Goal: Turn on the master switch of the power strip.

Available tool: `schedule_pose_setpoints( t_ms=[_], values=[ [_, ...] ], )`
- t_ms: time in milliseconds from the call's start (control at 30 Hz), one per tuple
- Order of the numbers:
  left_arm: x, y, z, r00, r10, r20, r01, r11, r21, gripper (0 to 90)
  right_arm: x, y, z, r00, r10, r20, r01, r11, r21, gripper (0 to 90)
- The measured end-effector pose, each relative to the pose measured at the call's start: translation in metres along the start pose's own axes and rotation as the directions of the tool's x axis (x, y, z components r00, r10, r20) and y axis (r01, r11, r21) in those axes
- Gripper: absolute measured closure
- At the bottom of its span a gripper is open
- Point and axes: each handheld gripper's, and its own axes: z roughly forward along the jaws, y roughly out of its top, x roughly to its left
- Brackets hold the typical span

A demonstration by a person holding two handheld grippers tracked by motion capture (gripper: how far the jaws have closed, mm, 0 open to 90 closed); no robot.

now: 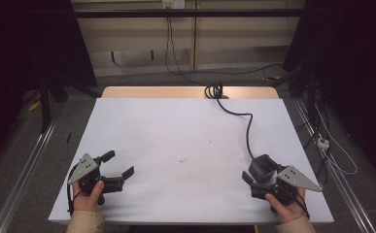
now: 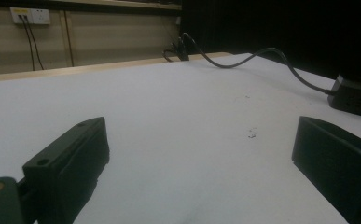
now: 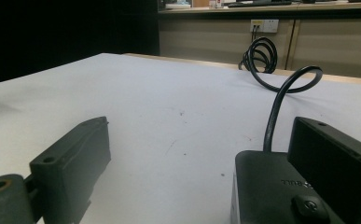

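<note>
we hold the right gripper (image 1: 256, 177) spread wide beside the black adapter (image 1: 263, 165); rigid, smooth, probably weighty, so grasp its flat sides; left gripper (image 1: 119, 166) open, well apart from it.

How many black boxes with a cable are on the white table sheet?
1. The black plastic power box sits near the table's front right, right by the right tool; its black cable runs to the far edge.

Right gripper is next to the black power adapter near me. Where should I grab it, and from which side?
Grip the black power adapter across its blocky body, coming from the near end opposite the cable. Its flat side walls suit the jaws. The right gripper is open, one jaw already alongside; shift sideways to straddle it.
</note>
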Motion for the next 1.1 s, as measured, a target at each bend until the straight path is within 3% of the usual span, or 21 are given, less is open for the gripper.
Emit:
schedule_pose_setpoints(
  t_ms=[500, 800, 933, 1100],
  values=[
    [-0.003, 0.001, 0.003, 0.9997, 0.018, 0.016, -0.018, 0.9998, 0.007, 3.5, -0.005, 0.002, -0.004, 0.9996, 0.012, 0.024, -0.013, 1.0, 0.011, 9.0],
    [-0.002, 0.002, 0.002, 0.9996, 0.024, 0.015, -0.024, 0.9997, 0.005, 3.5, -0.01, 0.004, -0.005, 0.9989, 0.021, 0.042, -0.022, 1.0, 0.019, 16.9],
    [-0.003, 0.002, 0.002, 0.9996, 0.025, 0.014, -0.025, 0.9997, 0.002, 3.5, -0.012, 0.005, -0.007, 0.999, 0.02, 0.04, -0.022, 0.999, 0.032, 27.1],
    [-0.003, 0.002, 0.001, 0.9995, 0.027, 0.015, -0.027, 0.9996, -0.002, 3.5, -0.015, 0.006, -0.008, 0.9988, 0.025, 0.042, -0.026, 0.999, 0.036, 30.7]
  ],
)
